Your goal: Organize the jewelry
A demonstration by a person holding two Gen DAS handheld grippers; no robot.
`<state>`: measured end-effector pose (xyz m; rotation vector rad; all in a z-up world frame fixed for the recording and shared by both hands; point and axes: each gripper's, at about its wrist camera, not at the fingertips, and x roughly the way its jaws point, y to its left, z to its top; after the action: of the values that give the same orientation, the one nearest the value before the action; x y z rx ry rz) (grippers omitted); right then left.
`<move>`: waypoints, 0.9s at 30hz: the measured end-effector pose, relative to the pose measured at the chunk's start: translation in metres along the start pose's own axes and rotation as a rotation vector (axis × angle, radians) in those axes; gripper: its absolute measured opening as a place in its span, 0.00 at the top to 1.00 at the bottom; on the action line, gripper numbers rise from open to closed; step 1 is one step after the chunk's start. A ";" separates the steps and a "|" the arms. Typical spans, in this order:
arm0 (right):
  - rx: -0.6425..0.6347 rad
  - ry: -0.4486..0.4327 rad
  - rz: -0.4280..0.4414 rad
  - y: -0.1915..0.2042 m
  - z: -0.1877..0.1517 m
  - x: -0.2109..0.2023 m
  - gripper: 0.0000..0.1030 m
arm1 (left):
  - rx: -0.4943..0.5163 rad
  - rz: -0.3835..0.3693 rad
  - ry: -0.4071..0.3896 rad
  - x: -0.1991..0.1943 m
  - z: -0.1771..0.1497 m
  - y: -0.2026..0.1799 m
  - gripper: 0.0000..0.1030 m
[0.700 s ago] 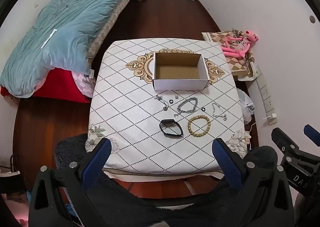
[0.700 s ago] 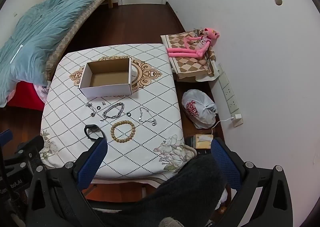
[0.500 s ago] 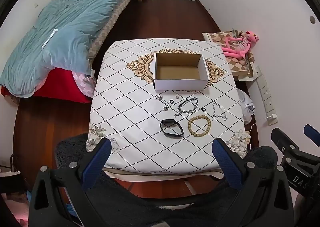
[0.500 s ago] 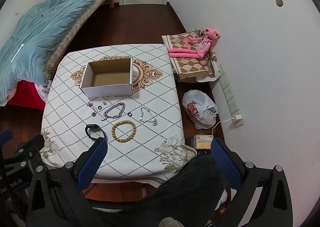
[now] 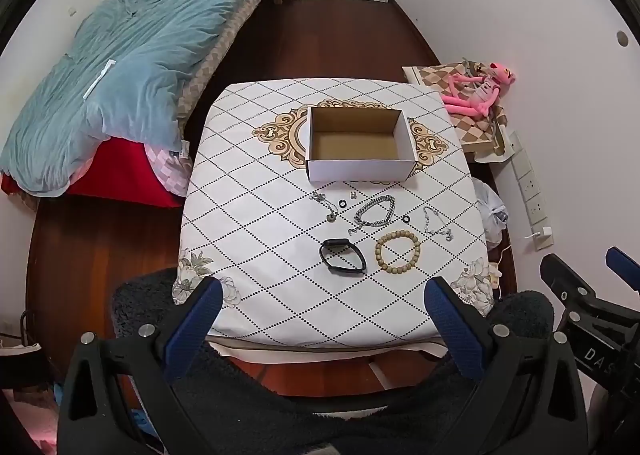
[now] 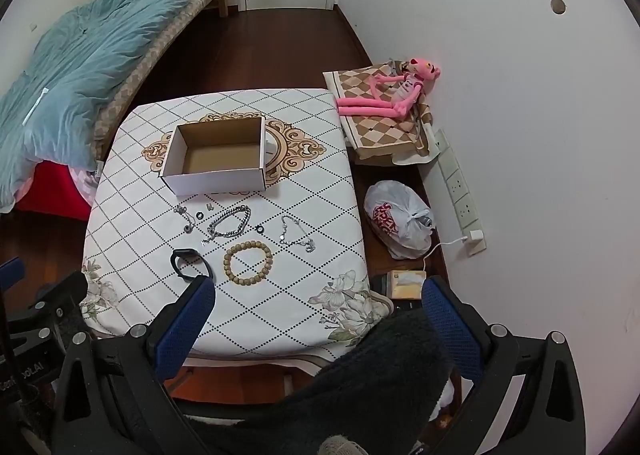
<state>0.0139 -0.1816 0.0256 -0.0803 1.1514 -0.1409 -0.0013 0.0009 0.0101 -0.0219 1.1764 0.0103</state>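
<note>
Both grippers are hovering high above the table, tilted steeply down, w/ nothing btwn the jaws. Left gripper is standing fully open, holding nothing; right gripper is likewise spread wide & empty.

Jewelry is lying in a loose row on the white diamond-pattern cloth, just in front of the cardboard box, which is sitting open & empty near the table's centre. Left to right in the left wrist view: a small pendant chain, a tiny dark ring, a chunky silver chain bracelet, another small dark ring, a thin silver chain. Nearer the edge: a black band & just beside it a wooden bead bracelet, not touching.

Around: a bed w/ a blue duvet is crowding the table's left side. On the right, a pink plush toy is lying on a checkered cushion by the wall, w/ a white plastic bag on the floor below. Dark fuzzy fabric is filling the bottom of both views under the grippers, covering the table's near edge. Nothing is blocking the jewelry or box from above.
</note>
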 end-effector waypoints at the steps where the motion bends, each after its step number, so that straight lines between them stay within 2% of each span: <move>1: -0.001 0.000 0.000 0.000 0.000 0.000 0.00 | 0.000 0.000 -0.002 -0.001 0.000 0.000 0.00; 27: -0.005 -0.012 -0.001 -0.001 0.002 -0.006 0.00 | -0.003 0.006 -0.022 -0.002 -0.001 0.001 0.00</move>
<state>0.0135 -0.1820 0.0319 -0.0854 1.1400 -0.1380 -0.0030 0.0021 0.0118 -0.0205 1.1541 0.0176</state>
